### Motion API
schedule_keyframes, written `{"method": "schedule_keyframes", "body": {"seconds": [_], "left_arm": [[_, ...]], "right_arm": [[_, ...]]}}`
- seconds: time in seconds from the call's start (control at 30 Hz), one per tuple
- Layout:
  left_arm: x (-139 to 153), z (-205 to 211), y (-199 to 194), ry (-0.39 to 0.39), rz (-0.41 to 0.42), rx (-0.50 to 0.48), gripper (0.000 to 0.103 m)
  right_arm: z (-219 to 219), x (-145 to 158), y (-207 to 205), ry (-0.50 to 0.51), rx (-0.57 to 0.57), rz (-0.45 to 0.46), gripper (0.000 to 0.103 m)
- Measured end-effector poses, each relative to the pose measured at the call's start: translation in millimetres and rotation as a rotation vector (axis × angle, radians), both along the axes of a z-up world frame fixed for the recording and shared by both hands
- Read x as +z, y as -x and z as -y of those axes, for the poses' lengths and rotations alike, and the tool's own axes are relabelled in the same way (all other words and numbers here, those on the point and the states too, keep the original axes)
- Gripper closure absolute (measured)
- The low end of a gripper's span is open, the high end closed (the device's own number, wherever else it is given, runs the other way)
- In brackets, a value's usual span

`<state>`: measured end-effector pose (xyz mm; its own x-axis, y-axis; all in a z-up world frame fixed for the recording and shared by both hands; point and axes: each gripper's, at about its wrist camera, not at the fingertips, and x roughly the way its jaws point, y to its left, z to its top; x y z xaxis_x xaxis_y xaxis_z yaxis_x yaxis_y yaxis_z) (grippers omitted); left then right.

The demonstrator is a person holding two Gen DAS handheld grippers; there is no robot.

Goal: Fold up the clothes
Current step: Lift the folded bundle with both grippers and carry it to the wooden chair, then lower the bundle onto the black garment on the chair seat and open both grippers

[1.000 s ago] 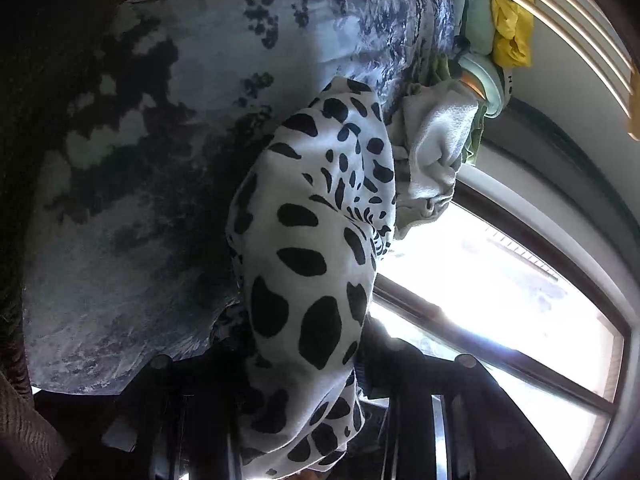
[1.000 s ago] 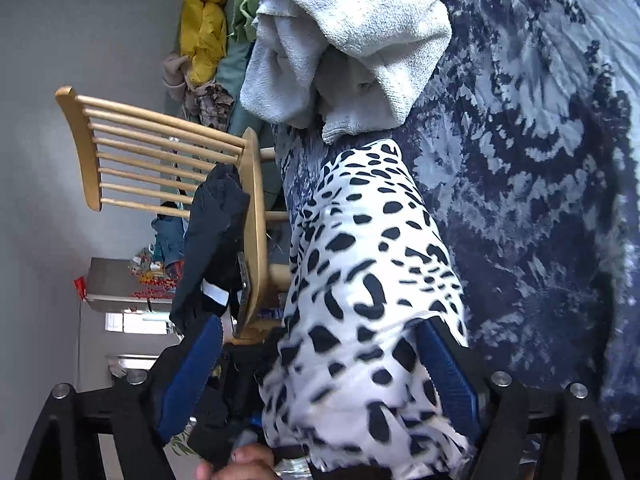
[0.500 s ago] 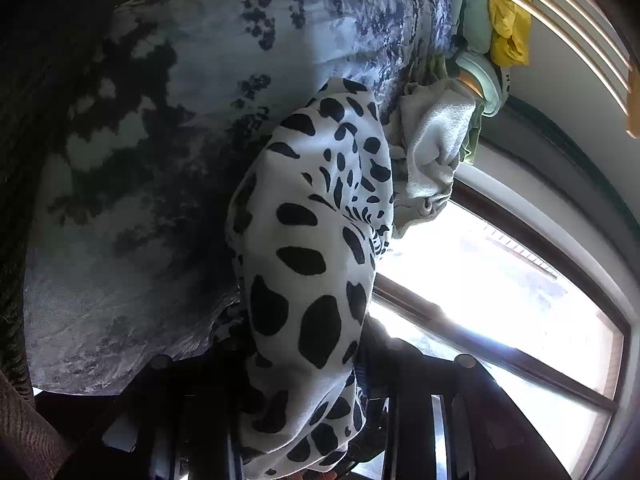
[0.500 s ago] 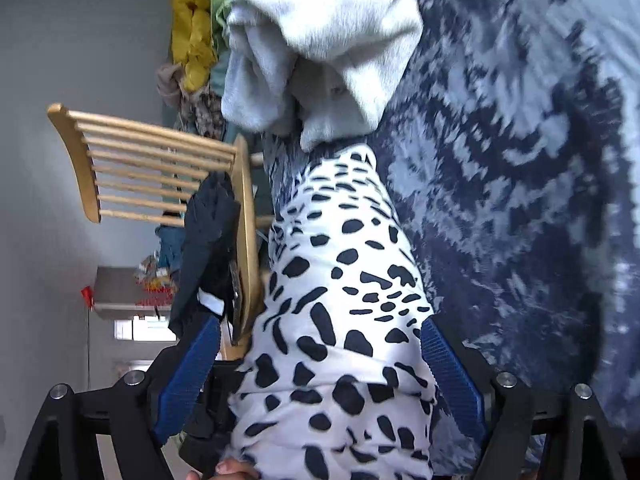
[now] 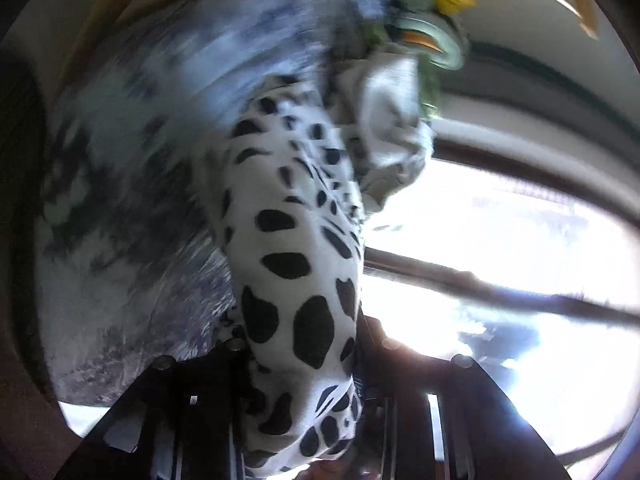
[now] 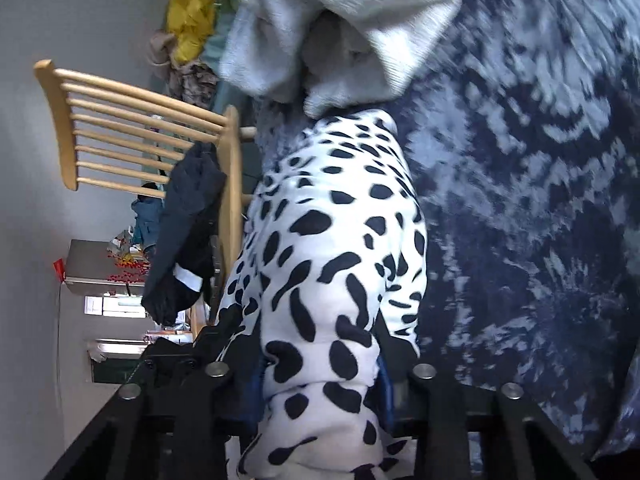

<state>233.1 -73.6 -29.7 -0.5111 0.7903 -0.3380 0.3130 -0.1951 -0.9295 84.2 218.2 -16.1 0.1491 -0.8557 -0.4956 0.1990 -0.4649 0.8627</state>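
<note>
A white garment with black spots (image 5: pixel 288 240) lies bunched on a blue and white patterned bedspread (image 5: pixel 132 160). My left gripper (image 5: pixel 300 352) is shut on one end of it, its jaws still tightening, and the cloth rises off the bed there. In the right wrist view the same spotted garment (image 6: pixel 332 240) runs away from me over the bedspread (image 6: pixel 520 200). My right gripper (image 6: pixel 322 384) is closing on its near end, and the blue pads (image 6: pixel 384 384) press the bunched cloth from both sides.
A pale grey garment (image 6: pixel 348 20) is heaped just beyond the spotted one, with yellow cloth (image 6: pixel 192 20) and other clothes behind. A wooden chair (image 6: pixel 120 128) with a dark garment (image 6: pixel 188 232) hung on it stands beside the bed. A bright window (image 5: pixel 500 260) fills the left wrist view's right side.
My right jaws went from wide apart around the spotted garment to pinched on it. My left gripper rose and rolled with its end of the cloth; that view is now blurred.
</note>
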Motion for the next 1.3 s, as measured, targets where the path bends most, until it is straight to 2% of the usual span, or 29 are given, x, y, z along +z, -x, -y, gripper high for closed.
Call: {"method": "schedule_keyframes", "body": {"seconds": [0.1,0.17,0.23,0.33,0.47,0.6,0.7,0.83,0.93,1.07,1.17,1.2,1.27,1.3], "left_arm": [[33.9,12.8,1.7,0.08,-0.093,-0.012,0.075],[54.4,28.9,5.4,0.105,-0.146,-0.009,0.075],[73.3,50.6,10.8,0.126,-0.188,0.006,0.075],[106.6,92.2,23.4,0.204,-0.243,0.043,0.075],[156.8,162.0,42.0,0.364,-0.305,0.13,0.076],[199.5,235.7,52.8,0.498,-0.314,0.262,0.076],[218.6,282.4,62.7,0.597,-0.293,0.368,0.076],[209.9,327.4,90.4,0.672,-0.208,0.444,0.076],[183.6,345.6,113.8,0.685,-0.139,0.443,0.076],[142.6,357.8,141.6,0.663,-0.053,0.41,0.076],[137.9,358.4,148.5,0.678,-0.056,0.389,0.075],[139.4,357.7,151.4,0.692,-0.061,0.38,0.075],[145.1,354.2,157.4,0.738,-0.064,0.362,0.073],[145.7,352.6,157.4,0.76,-0.062,0.353,0.071]], "right_arm": [[16.5,27.3,-5.1,0.02,0.022,-0.072,0.074],[32.3,46.9,-7.7,0.036,0.042,-0.12,0.074],[57.1,68.7,-8.1,0.058,0.073,-0.163,0.074],[104.3,96.2,-10.5,0.086,0.128,-0.212,0.074],[193.6,133.4,-21.0,0.149,0.225,-0.284,0.074],[297.9,159.7,-34.8,0.23,0.337,-0.283,0.074],[375.2,175.6,-45.6,0.266,0.41,-0.293,0.075],[449.7,176.5,-60.6,0.237,0.462,-0.326,0.075],[493.0,152.0,-62.2,0.18,0.479,-0.325,0.075],[519.0,110.3,-54.9,0.096,0.486,-0.286,0.074],[519.6,94.9,-54.3,0.091,0.49,-0.313,0.074],[518.9,94.1,-55.3,0.091,0.49,-0.329,0.072],[516.0,92.0,-55.9,0.082,0.475,-0.345,0.061],[515.5,92.1,-55.7,0.07,0.465,-0.355,0.045]]}}
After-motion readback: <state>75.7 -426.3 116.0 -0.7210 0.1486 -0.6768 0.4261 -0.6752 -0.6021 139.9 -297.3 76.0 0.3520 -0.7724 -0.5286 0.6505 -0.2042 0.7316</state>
